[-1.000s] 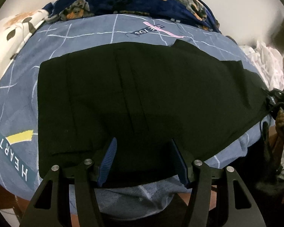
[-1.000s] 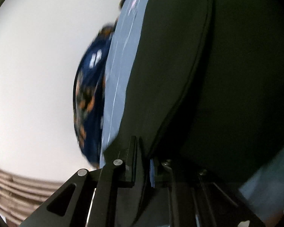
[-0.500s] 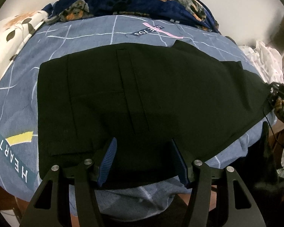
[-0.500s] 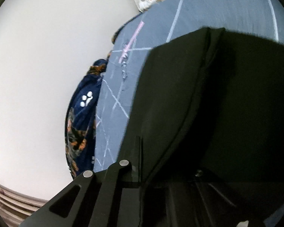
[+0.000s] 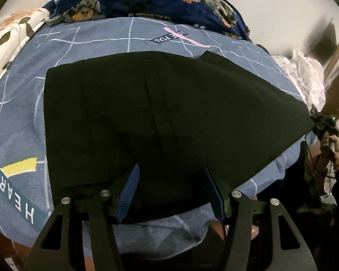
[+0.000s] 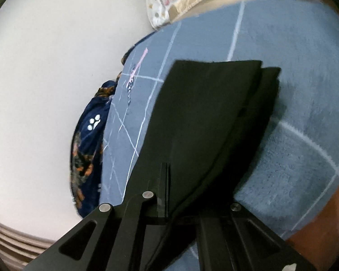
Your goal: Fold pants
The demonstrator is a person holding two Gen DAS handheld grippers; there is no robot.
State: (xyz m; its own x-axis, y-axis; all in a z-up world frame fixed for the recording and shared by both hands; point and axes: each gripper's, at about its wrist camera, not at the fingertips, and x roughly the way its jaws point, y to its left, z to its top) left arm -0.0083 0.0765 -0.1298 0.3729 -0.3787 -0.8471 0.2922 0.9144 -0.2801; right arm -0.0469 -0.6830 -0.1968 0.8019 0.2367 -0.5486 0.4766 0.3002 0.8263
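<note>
Blue fleece bedspread [image 5: 83, 52] with a white grid. Left view: our left gripper [image 5: 175, 189] hangs half open and empty over the near edge of the black pants [image 5: 160, 117], which lie flat. Right view: our right gripper [image 6: 167, 192] is clamped on the pants' end, lifting it. The cloth looks thin, limp and matte, so we'd grip at hems and corners.

Black pants [image 5: 160, 117] lay spread on the blue bed [image 5: 22, 122], the left tongs [image 5: 173, 190] parted above their near edge, while the right tongs [image 5: 321, 127] apparently pinched the far corner.
</note>
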